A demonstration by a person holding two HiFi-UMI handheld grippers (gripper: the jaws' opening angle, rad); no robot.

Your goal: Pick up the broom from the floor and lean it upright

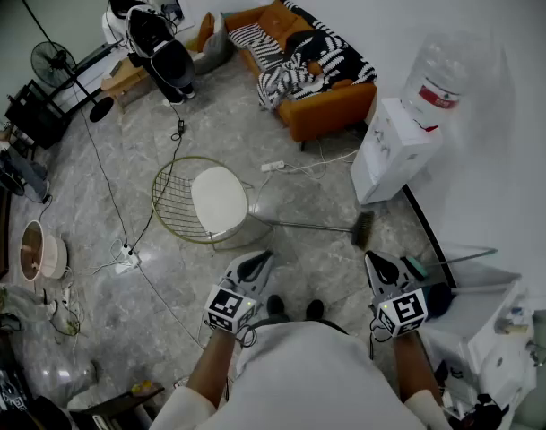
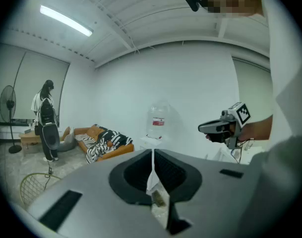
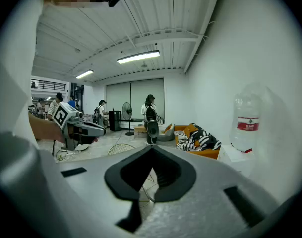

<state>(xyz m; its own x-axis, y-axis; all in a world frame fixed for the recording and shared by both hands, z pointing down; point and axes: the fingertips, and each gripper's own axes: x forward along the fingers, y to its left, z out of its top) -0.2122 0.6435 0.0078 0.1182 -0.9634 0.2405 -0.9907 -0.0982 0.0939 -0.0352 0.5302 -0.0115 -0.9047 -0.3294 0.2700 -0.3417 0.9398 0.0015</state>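
My left claw [image 2: 152,155] and right claw [image 3: 151,150] are matt grey plastic, black and ribbed on the inner faces. The floor [image 1: 210,133] is grey veined stone-look tile, faintly glossy. The broom [image 1: 308,226] has a thin metal-looking handle and dark bristles. The chair [image 1: 169,206] is brassy wire with a smooth white seat. Striped cloth [image 1: 295,61] lies on the sofa [image 1: 335,110]. The water bottle [image 1: 443,74] is clear plastic.
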